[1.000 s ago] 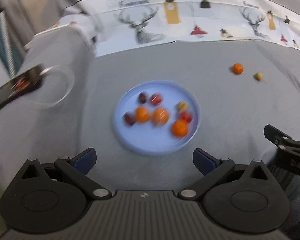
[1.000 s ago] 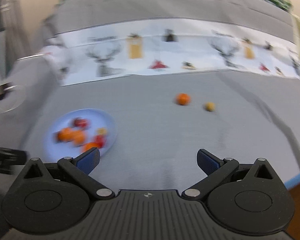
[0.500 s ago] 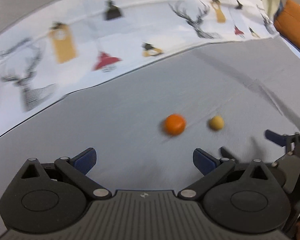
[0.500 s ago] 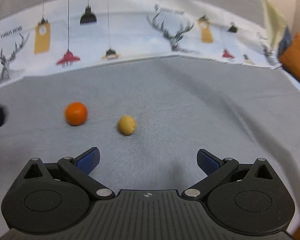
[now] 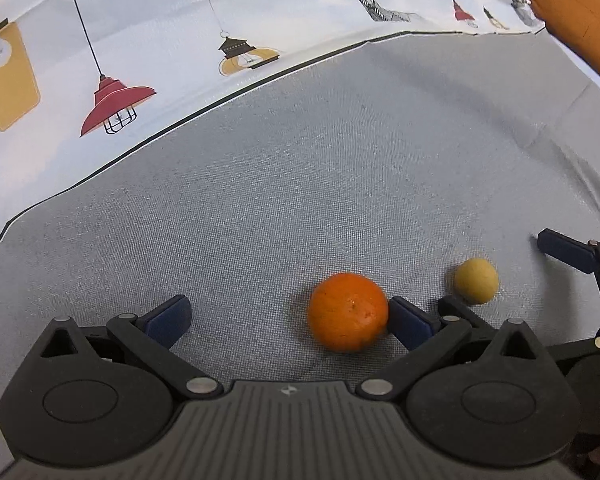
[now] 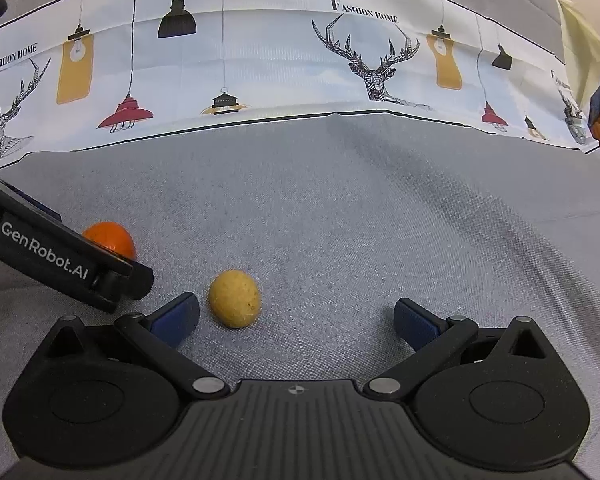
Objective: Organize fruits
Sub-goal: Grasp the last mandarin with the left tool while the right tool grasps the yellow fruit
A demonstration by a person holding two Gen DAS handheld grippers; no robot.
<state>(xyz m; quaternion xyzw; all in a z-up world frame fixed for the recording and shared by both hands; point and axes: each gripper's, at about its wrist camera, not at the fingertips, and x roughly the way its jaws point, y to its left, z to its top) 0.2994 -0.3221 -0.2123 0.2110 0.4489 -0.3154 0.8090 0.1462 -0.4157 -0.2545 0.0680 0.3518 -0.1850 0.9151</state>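
Note:
An orange (image 5: 347,311) lies on the grey cloth, just inside my left gripper's right finger and touching it. My left gripper (image 5: 288,320) is open and empty. A small yellow fruit (image 6: 234,298) lies just inside my right gripper's left finger. My right gripper (image 6: 296,318) is open and empty. The yellow fruit also shows in the left wrist view (image 5: 476,280), between the two tools. The orange shows in the right wrist view (image 6: 110,238), partly hidden behind the left tool's body (image 6: 56,260). The plate of fruit is out of view.
A white printed cloth with lamps and deer (image 6: 260,72) lines the back of the grey surface (image 6: 380,208). An orange cushion (image 5: 580,20) sits at the far right. The right tool's finger (image 5: 568,254) shows at the left view's right edge.
Both grippers swung right, away from the plate, and closed in on the two loose fruits. The orange now sits between the left fingers, the yellow fruit between the right fingers.

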